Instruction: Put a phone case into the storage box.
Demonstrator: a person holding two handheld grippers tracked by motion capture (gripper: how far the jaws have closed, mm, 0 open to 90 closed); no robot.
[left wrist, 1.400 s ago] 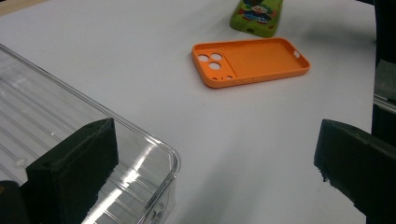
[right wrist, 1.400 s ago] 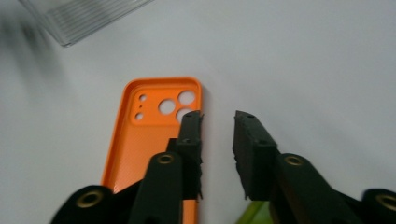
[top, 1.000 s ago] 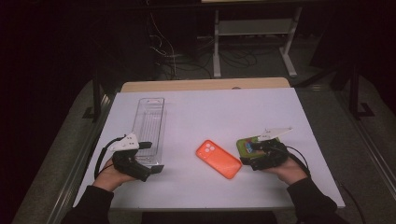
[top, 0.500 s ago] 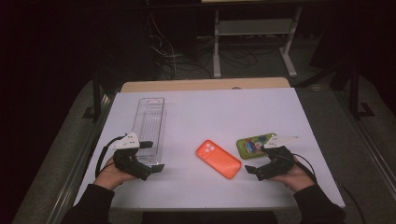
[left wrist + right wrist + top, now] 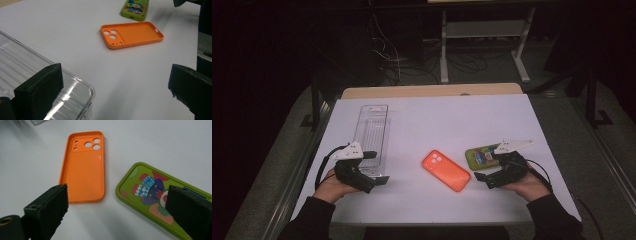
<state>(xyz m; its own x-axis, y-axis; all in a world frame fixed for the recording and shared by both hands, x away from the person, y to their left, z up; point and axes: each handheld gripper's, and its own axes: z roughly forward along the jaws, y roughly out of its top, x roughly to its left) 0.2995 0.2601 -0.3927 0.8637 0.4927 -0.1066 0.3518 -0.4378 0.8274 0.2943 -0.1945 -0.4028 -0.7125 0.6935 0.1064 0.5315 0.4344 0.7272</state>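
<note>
Nothing is packed yet: both phone cases, orange case and green case, lie mid-worktop outside the clear tray near the left edge, with the left tool and right tool both wide and holding nothing.

In your right gripper view, the green phone case runs off the right and bottom edges, and your own right jaw covers part of its cartoon print, so you can't see its far end. In your left gripper view, the same case is cut by the top edge, leaving just its lower end. The clear plastic tray there is clipped at the left and bottom edges, with your left jaw standing in front of part of its near rim. From the high view, the print on that case is too small to read.
</note>
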